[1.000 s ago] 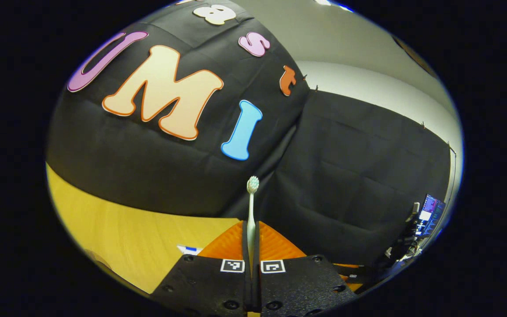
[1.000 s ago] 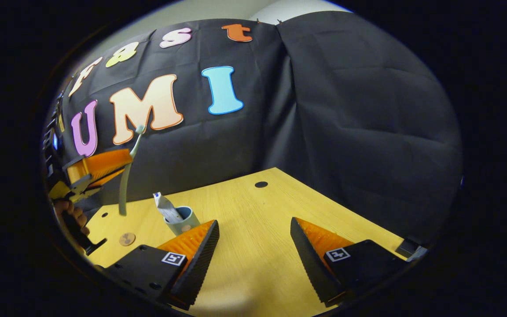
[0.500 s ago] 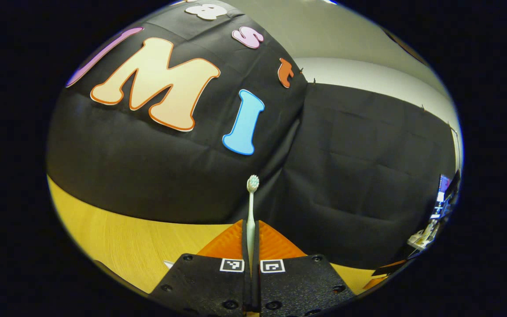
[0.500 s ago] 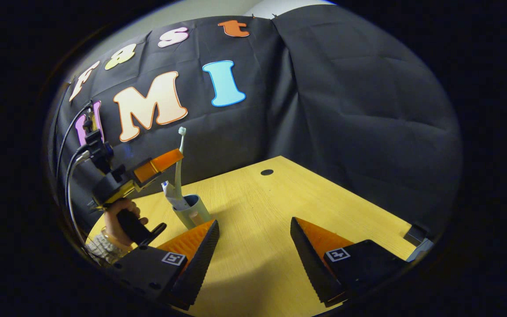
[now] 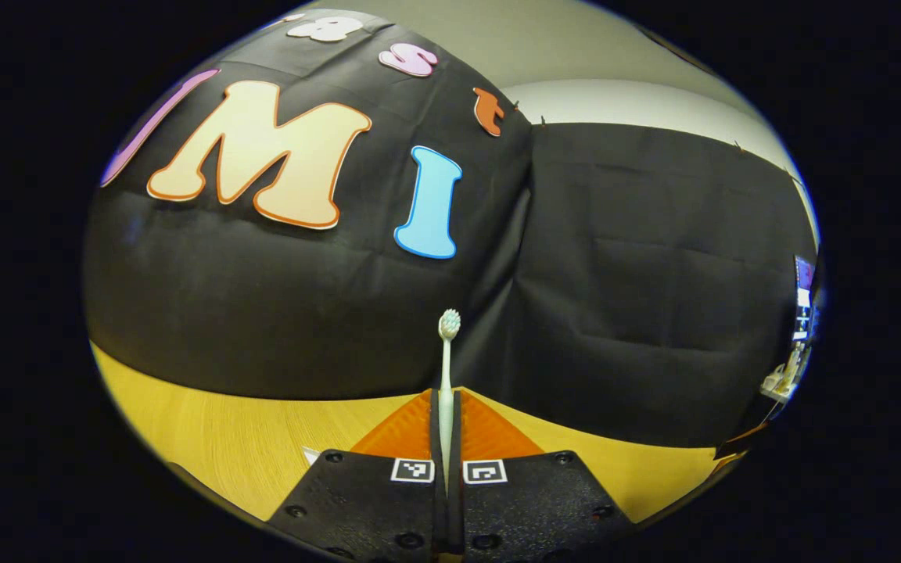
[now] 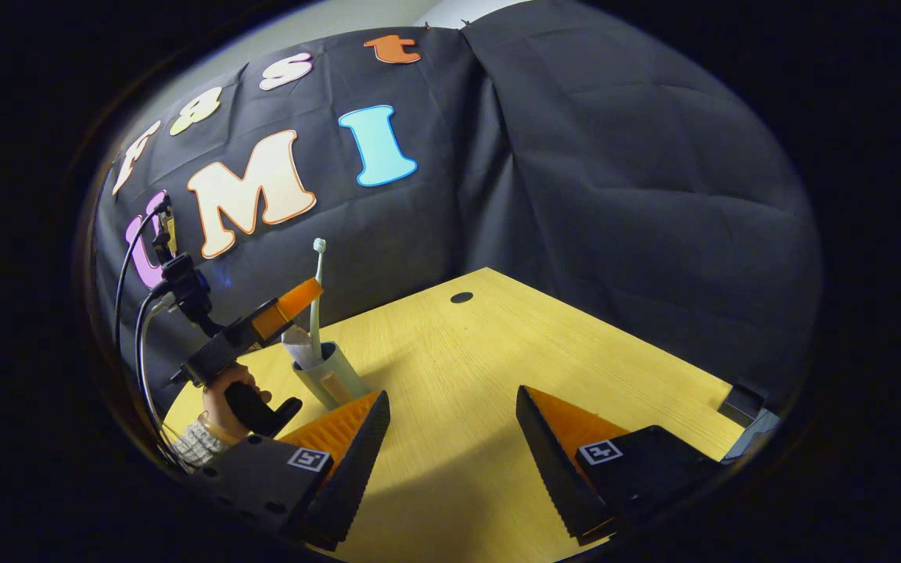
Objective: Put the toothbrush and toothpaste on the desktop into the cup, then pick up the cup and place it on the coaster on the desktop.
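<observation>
My left gripper (image 5: 446,403) is shut on a white toothbrush (image 5: 447,352) that stands upright, bristles on top. In the right gripper view the left gripper (image 6: 294,301), held by a hand (image 6: 220,395), holds the toothbrush (image 6: 316,293) with its lower end inside the pale blue-grey cup (image 6: 333,379). A toothpaste tube (image 6: 299,348) leans in the same cup. The cup stands on the wooden desktop (image 6: 497,367). My right gripper (image 6: 450,414) is open low over the desktop, right of the cup, with nothing between its fingers.
A round cable hole (image 6: 461,297) sits near the desktop's far edge. Black cloth walls close the back and right sides. Cables (image 6: 138,313) trail from the left gripper. A dark block (image 6: 744,403) lies at the desktop's right edge.
The left gripper carried the toothbrush rightward over the cup and lowered its end inside. The right gripper stayed open and nearly still.
</observation>
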`<state>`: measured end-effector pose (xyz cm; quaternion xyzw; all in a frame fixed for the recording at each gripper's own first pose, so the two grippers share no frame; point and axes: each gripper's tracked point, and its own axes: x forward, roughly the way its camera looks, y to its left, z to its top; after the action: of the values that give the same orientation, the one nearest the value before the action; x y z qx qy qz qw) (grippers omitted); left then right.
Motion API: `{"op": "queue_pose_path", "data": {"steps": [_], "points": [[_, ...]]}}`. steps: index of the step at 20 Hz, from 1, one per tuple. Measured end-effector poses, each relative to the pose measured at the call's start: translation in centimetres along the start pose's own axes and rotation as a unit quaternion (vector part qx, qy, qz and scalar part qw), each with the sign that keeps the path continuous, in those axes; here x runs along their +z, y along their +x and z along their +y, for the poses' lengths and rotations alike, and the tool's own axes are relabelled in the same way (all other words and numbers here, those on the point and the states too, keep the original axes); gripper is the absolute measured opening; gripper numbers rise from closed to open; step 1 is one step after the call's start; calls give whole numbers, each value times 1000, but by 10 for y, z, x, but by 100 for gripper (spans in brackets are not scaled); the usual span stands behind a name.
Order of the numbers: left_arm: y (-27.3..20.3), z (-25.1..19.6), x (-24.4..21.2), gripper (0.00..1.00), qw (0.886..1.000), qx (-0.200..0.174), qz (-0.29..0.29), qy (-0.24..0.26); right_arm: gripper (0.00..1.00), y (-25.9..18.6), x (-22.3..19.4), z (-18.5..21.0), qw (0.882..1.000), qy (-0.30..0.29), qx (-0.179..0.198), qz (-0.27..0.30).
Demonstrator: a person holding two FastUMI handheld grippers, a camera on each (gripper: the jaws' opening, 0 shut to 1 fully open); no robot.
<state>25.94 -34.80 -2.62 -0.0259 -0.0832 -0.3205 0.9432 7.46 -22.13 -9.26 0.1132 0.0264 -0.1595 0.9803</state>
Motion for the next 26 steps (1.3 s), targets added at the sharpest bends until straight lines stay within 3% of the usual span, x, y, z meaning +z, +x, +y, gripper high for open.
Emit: {"op": "queue_pose_path", "data": {"steps": [8, 9, 14, 21, 22, 23, 24, 26], "points": [[7, -15, -5, 0, 1000, -15, -3, 2, 99, -1, -3, -10, 1000, 2, -5, 2], [7, -13, -3, 0, 1000, -13, -5, 2, 95, -1, -5, -11, 1000, 3, -6, 3], [1, 3, -6, 0, 1000, 9, 1, 20, 99, -2, -8, -16, 1000, 4, -7, 4], [-9, 12, -14, 1, 1000, 27, -2, 6, 99, -2, -11, -23, 1000, 5, -11, 5], [-11, 13, -15, 1, 1000, 30, -4, 5, 95, -3, -10, -25, 1000, 5, -12, 5], [-12, 13, -15, 3, 999, 31, -7, 1, 99, -4, -11, -26, 1000, 5, -13, 5], [-13, 13, -15, 3, 999, 32, -9, -3, 95, -4, -12, -27, 1000, 5, -14, 5], [-15, 11, -16, 5, 999, 30, -9, -14, 99, -5, -13, -26, 1000, 7, -10, 5]]}}
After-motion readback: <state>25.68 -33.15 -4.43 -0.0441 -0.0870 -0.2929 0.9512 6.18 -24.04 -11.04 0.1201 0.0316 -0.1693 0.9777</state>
